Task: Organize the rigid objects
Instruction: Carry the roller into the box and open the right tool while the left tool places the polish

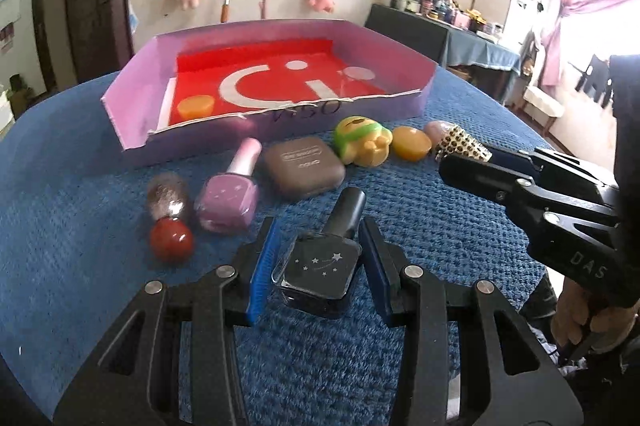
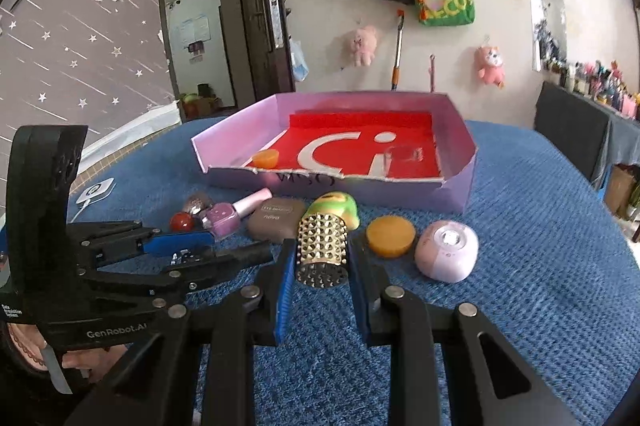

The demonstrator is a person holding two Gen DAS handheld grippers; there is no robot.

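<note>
We hold a two-finger tool in each hand, both angled down toward the blue tabletop [image 1: 80, 218]. Our left tool [image 1: 320, 266] has its blue-padded fingers [image 1: 262, 266] closed against the sides of the black nail polish bottle [image 1: 320, 266], and in the right wrist view it reaches in from the left edge with our left hand [image 2: 60, 358] wrapped around its grip below. Our right tool [image 2: 322, 266] is clamped on the gold studded cylinder [image 2: 322, 250], and the left wrist view shows it coming in from the right with our right hand [image 1: 588, 318] on its handle.
</note>
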